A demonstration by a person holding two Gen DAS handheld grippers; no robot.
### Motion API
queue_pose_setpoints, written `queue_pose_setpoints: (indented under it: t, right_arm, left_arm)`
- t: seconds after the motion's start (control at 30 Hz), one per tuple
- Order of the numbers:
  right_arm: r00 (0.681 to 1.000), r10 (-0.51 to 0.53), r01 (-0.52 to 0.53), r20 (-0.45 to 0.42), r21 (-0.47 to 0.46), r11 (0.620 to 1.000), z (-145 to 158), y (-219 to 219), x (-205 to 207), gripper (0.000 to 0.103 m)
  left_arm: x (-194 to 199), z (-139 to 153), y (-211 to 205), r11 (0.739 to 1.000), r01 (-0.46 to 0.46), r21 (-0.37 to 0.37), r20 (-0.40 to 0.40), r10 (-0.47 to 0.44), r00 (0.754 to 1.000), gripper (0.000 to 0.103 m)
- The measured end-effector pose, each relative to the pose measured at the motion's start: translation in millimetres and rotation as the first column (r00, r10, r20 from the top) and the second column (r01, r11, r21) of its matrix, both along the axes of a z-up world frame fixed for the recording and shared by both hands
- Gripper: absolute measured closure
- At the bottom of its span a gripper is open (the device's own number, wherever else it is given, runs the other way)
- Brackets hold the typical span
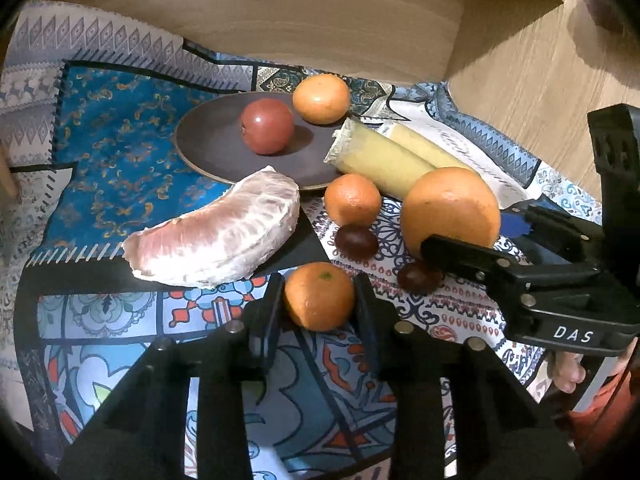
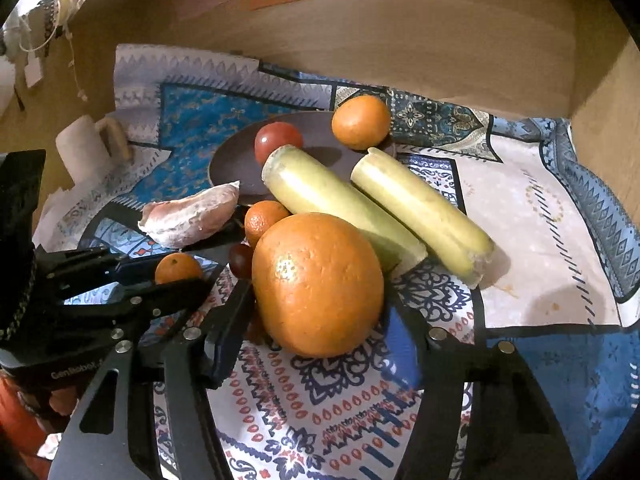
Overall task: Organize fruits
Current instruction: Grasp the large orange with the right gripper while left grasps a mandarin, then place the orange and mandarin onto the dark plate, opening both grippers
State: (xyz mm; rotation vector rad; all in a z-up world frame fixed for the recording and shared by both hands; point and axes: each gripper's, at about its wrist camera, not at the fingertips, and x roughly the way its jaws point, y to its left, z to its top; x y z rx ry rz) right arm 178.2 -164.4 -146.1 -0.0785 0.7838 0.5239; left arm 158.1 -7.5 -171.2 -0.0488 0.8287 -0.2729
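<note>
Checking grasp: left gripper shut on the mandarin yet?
Shut on it: left gripper pads press both sides of the small mandarin, which sits on the cloth.

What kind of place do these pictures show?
Probably a home, on a floor or low surface: a patterned cloth spread beside wooden furniture, with loose fruit, a dark plate and a mug on it.

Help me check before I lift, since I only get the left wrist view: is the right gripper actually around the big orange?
Observer: Yes, the big orange sits between the fingers of the right gripper. I cannot tell whether the pads press it.
Operator: Anything off to the left of the cloth?
Observer: A white mug stands at the cloth's left edge, beyond the pomelo segment.
</note>
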Motion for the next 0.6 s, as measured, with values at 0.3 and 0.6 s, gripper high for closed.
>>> queue_pose_setpoints:
  t: [0.3, 0.6]
  right_arm:
    - [1.000, 0.001, -0.002, 0.022, 0.051, 0.999, 15, -5, -7, 0.045]
    - [0.991, 0.002, -0.008, 0.135, 0.048, 0.999, 56, -1, 3, 0.045]
  left_arm:
    - [-5, 18, 12, 1.000, -0.027, -0.009, 0.050, 0.027, 0.998, 0.069]
    - [-1, 59, 27, 0.998, -0.060, 0.016, 0.167, 0.056, 0.984, 0.069]
